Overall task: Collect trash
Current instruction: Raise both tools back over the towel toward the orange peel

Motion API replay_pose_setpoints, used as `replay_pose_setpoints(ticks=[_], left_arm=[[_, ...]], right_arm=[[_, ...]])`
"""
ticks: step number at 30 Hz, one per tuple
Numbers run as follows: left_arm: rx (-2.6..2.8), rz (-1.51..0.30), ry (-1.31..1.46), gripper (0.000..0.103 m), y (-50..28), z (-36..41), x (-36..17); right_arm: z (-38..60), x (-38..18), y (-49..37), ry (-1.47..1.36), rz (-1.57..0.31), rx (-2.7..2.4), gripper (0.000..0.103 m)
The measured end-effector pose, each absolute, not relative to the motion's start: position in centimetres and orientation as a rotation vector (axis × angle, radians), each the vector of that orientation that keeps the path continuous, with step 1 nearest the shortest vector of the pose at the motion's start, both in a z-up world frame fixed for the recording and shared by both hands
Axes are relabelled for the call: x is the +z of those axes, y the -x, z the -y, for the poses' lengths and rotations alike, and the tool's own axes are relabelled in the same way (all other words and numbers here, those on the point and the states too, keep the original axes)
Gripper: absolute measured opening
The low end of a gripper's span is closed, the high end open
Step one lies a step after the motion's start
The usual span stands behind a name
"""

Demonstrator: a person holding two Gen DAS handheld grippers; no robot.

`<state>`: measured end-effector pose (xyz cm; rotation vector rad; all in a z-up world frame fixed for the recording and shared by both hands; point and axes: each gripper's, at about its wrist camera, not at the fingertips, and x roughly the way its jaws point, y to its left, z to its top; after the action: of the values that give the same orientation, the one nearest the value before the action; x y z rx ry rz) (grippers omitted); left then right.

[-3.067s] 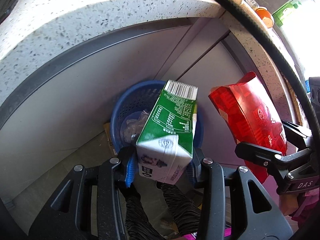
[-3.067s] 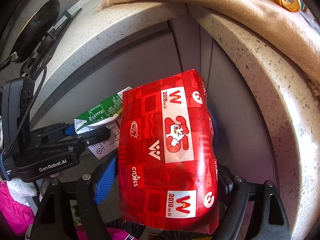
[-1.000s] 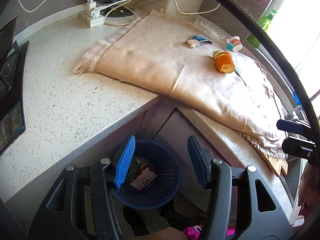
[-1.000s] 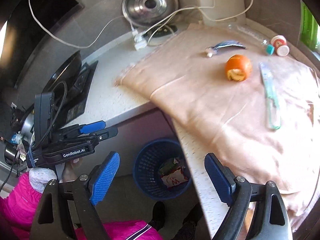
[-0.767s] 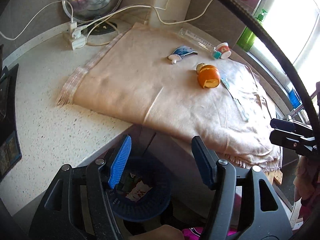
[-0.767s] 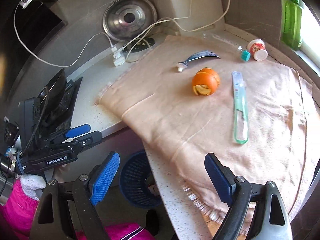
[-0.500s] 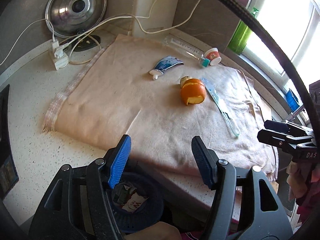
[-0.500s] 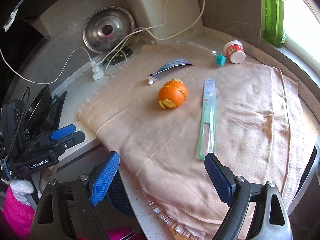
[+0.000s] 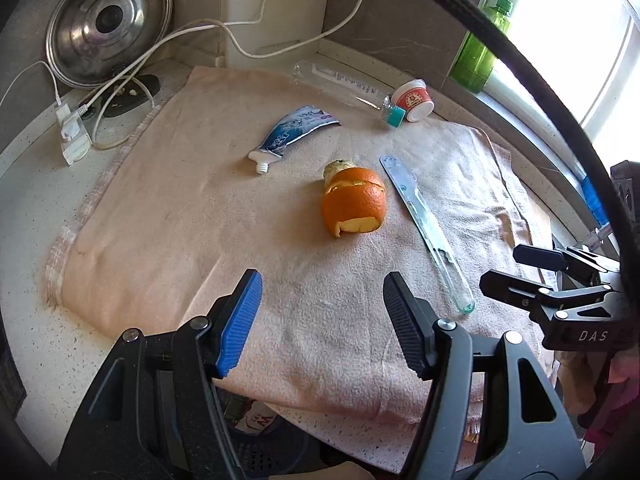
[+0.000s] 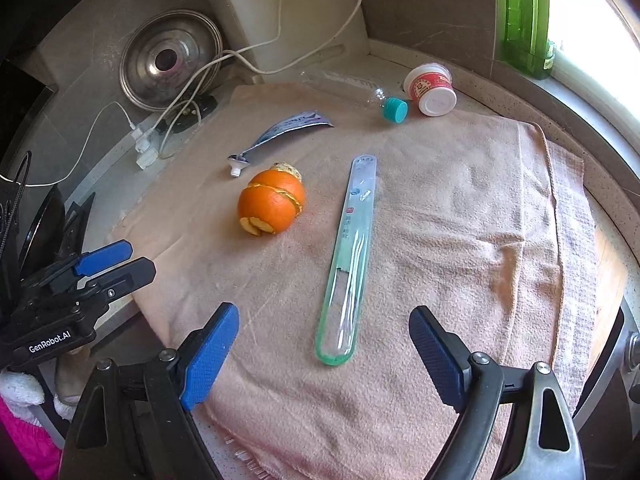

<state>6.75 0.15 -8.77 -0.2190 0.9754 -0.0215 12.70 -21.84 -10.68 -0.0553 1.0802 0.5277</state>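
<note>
Below, blue basket (image 9: 256,450) mostly hidden by towel (image 9: 168,216) — left tool (image 9: 320,320) and right tool (image 10: 324,354) both apart, empty.

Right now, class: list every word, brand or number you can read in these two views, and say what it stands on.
"GenRobot.AI": side of the left tongs.
"DAS": body of the right tongs.
"W": red carton in the blue basket.
Toothpaste tube, toothbrush pack, clear bottle, red-and-white tub: print too small or blurred to read.
</note>
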Motion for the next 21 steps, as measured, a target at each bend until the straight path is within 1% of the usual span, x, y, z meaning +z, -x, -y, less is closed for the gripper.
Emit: replay_pose_setpoints(ticks=[13, 21], left_arm=[[-0.052, -1.032, 0.308, 0.065, -11.3, -0.2, -11.0], [-0.093, -1.059, 0.385, 0.065, -14.2, 0.0, -12.0]], right_arm=[[21.4, -13.1, -15.6, 0.061, -1.136, 0.546, 0.086], [21.3, -14.3, -16.9, 0.035, -1.182, 0.581, 0.082]])
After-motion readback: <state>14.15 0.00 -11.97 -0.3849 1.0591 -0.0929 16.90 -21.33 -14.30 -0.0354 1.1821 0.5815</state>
